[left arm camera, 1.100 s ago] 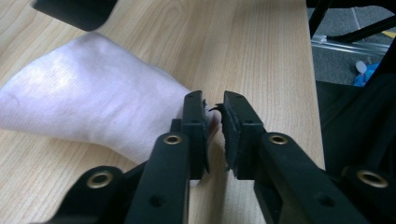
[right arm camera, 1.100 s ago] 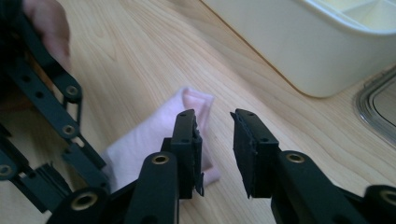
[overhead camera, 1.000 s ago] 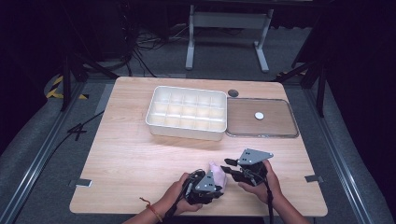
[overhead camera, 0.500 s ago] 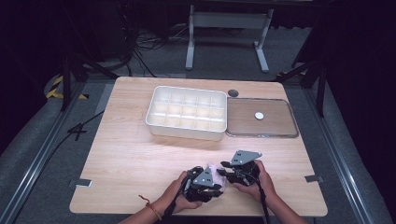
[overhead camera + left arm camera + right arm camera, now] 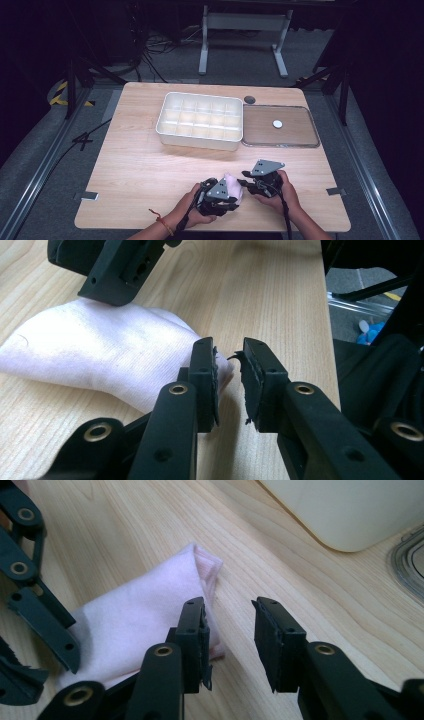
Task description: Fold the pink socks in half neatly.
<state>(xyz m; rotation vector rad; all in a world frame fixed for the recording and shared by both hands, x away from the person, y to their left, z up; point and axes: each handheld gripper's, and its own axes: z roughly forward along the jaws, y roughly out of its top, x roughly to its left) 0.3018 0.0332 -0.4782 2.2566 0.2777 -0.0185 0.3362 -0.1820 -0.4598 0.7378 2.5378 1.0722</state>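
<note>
A pale pink cloth [image 5: 234,184], folded into a small bundle, lies on the wooden table [image 5: 140,175] near its front edge, between two hands. My left gripper [image 5: 229,194] points at it from the left. In the left gripper view the left gripper [image 5: 230,352] stands narrowly open, with the cloth [image 5: 100,355] against the outside of its left jaw and the cloth's tip just at the gap. My right gripper [image 5: 248,184] comes from the right. The right gripper [image 5: 231,610] is open over bare wood, and the cloth [image 5: 145,610] sits beside its left jaw.
A white compartment box [image 5: 200,142] stands at the table's middle back. A clear lid [image 5: 295,132] with a small white disc [image 5: 277,123] lies to its right. A dark round spot [image 5: 249,99] marks the far edge. Bare wood stretches to the left.
The right gripper has shifted slightly left toward the cloth. The left gripper and the cloth have stayed where they were.
</note>
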